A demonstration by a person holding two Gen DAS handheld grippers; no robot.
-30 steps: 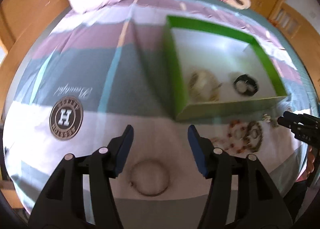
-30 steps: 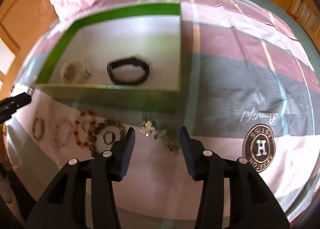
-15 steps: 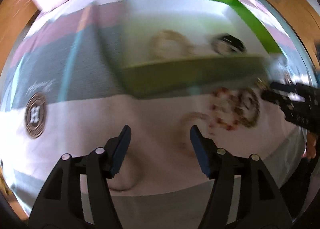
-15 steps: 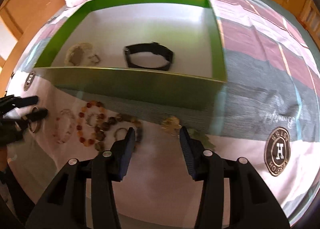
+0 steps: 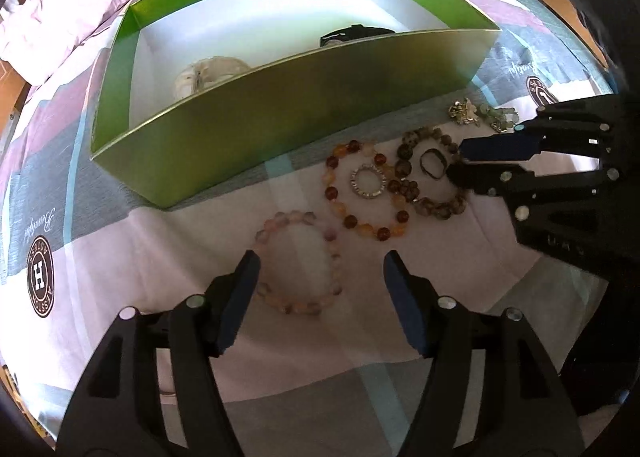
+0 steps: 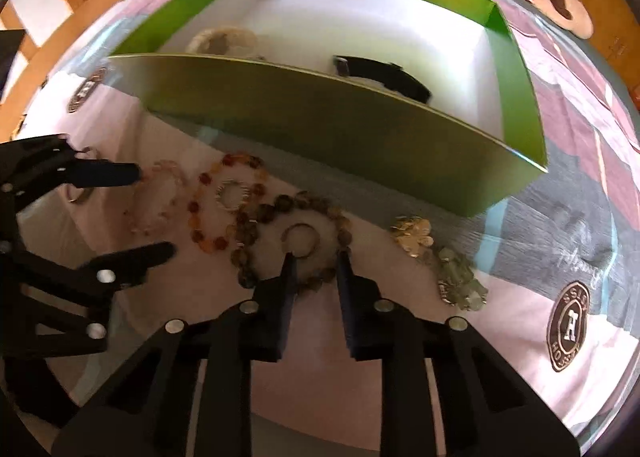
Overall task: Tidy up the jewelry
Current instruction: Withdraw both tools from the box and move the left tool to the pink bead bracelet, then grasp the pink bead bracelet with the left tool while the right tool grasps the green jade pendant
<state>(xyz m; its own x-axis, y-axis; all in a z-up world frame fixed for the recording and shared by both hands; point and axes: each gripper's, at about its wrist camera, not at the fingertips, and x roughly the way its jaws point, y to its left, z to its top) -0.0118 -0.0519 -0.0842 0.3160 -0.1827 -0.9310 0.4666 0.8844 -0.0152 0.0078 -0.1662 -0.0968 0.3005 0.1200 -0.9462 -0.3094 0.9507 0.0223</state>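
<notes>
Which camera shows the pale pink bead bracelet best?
The left wrist view: the pink bracelet lies whole and sharp between the open left gripper. The right wrist view shows it faint, blurred, off to the side.

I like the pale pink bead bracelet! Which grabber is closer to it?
Left. The left gripper straddles the pale pink bead bracelet, fingers either side. The right gripper is farther off, at the dark speckled bead bracelet.

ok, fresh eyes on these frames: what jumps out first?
The big green box dominating the bedspread, with a black band and a pale bracelet inside. In front of it lies a row of beaded bracelets; the left gripper straddles the pink one, and the right gripper noses into the dark-bead one.
</notes>
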